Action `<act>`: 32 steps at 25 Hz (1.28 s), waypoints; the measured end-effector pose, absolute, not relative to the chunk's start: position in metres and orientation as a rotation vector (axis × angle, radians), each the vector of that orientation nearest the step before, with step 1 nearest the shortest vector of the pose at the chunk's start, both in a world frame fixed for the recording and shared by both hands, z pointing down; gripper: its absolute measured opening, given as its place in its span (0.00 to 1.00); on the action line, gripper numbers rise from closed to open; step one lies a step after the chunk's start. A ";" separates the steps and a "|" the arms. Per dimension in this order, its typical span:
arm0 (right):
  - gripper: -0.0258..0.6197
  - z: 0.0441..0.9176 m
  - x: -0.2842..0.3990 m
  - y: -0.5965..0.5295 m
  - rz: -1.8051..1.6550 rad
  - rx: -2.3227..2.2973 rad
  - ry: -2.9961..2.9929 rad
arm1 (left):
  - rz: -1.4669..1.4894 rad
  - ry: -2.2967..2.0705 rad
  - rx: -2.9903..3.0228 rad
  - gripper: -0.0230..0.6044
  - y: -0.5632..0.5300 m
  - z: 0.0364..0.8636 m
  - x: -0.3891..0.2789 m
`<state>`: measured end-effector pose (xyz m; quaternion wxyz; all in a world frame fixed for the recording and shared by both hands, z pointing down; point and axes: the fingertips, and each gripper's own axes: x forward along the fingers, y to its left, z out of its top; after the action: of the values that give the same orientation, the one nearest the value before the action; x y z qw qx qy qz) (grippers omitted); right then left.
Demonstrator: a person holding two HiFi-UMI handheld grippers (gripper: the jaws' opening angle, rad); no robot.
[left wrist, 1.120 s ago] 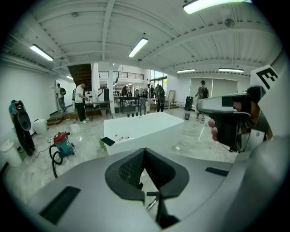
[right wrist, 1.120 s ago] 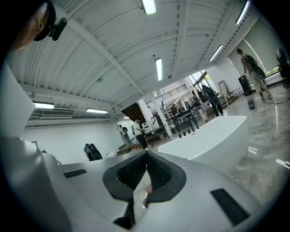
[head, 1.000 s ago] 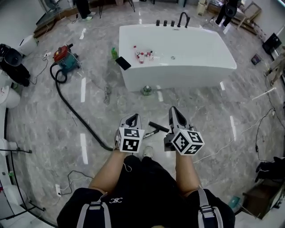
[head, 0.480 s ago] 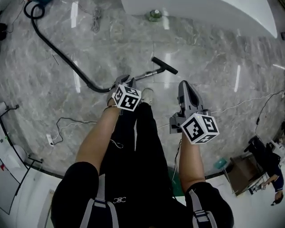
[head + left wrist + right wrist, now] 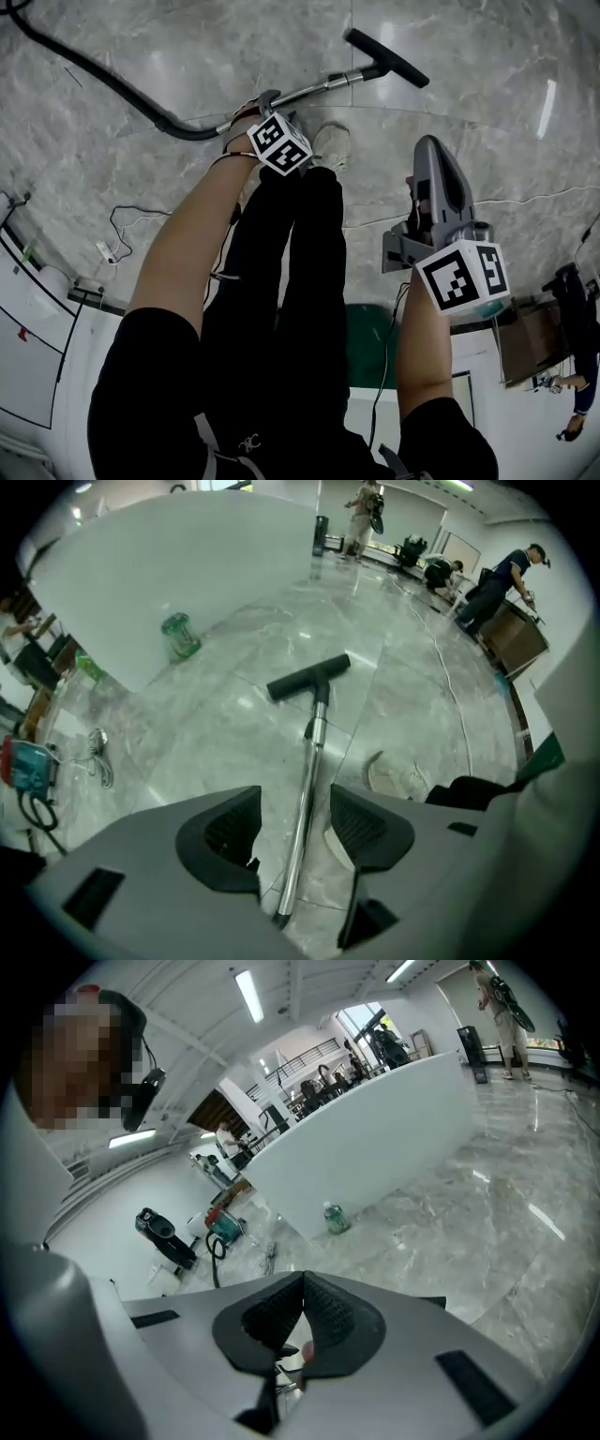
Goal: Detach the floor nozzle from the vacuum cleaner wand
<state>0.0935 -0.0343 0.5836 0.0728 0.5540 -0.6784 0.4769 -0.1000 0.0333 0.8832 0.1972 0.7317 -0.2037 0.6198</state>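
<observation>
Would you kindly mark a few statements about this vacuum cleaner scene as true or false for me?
1. The floor nozzle is joined to the wand. True.
2. The left claw is clamped shut on the wand. False: its jaws have just been opening and stand apart, with the wand running between them and the pads not pressing on it.
3. The right claw grips the floor nozzle. False: it is shut on nothing, raised away from the nozzle.
4. A green bottle stands beside the white tub. True.
</observation>
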 end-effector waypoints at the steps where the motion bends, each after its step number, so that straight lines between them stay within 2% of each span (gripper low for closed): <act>1: 0.06 0.600 0.096 -0.030 1.433 1.660 -2.032 | 1.758 -0.536 2.045 0.38 0.040 0.907 -0.098; 8: 0.06 0.695 0.124 -0.008 1.419 1.692 -2.000 | 1.815 -0.435 2.161 0.38 0.050 1.019 -0.058; 12: 0.06 0.728 0.143 -0.016 1.438 1.744 -1.993 | 1.811 -0.424 2.159 0.38 0.038 1.062 -0.034; 18: 0.06 0.752 0.159 -0.028 1.452 1.773 -1.988 | 1.887 -0.325 2.098 0.38 0.044 1.099 -0.034; 20: 0.06 0.757 0.160 -0.029 1.456 1.774 -1.979 | 1.865 -0.315 2.104 0.37 0.044 1.098 -0.035; 21: 0.06 0.757 0.160 -0.029 1.458 1.775 -1.974 | 1.861 -0.307 2.090 0.32 0.045 1.096 -0.036; 25: 0.06 0.749 0.162 -0.032 1.468 1.812 -1.965 | 1.805 -0.294 2.090 0.32 0.043 1.069 -0.034; 32: 0.09 0.724 0.166 -0.008 1.566 1.821 -1.951 | 1.579 -0.286 2.288 0.32 0.041 0.918 -0.011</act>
<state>0.1663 -0.0084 0.7238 0.0239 0.5883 -0.6303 0.5060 -0.0112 0.0408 0.9176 0.1725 0.8064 -0.1009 0.5566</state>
